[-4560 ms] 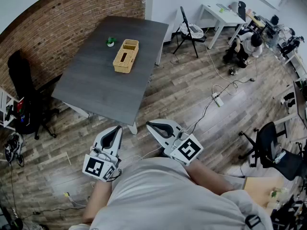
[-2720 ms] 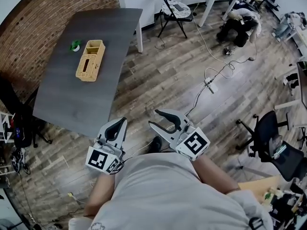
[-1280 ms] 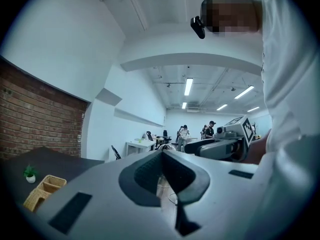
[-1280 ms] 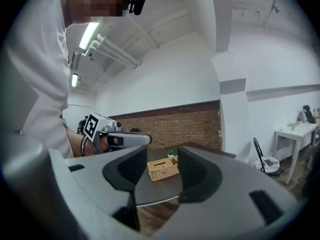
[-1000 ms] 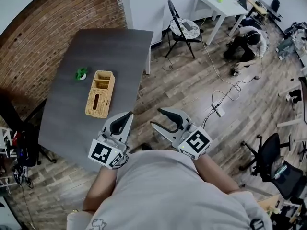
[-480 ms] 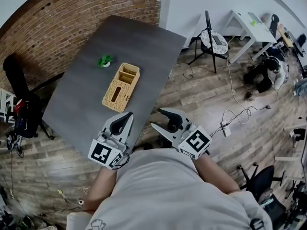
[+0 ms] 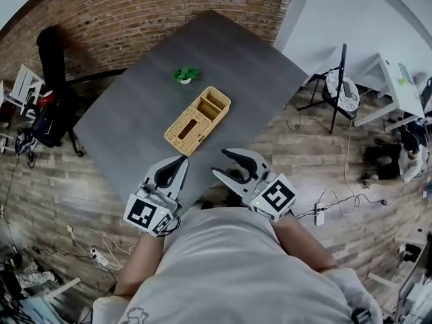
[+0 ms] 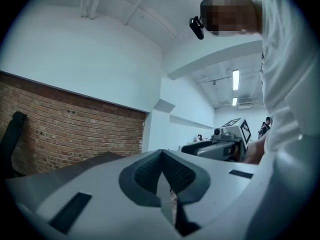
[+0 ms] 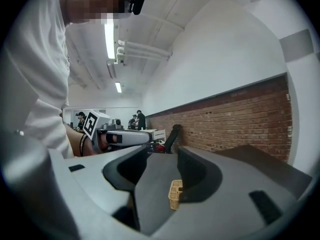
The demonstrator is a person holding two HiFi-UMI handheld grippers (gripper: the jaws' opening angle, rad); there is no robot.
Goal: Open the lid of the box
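Observation:
A tan wicker box lies on the dark grey table. Its near half carries a lid with a slot, and its far half shows open compartments. Both grippers hang short of the table's near edge, apart from the box. My left gripper is shut, its pads meeting at the tips with nothing between them. My right gripper stands open and holds nothing. Between its jaws the box shows small and far off on the table.
A small green plant stands on the table beyond the box. A brick wall runs behind the table. A black chair is at the left, a folding chair and a white table at the right. Cables and a power strip lie on the wooden floor.
The view has swung round, so the table and box now lie straight ahead of both grippers and closer. Both grippers keep the same stance, left shut and right open.

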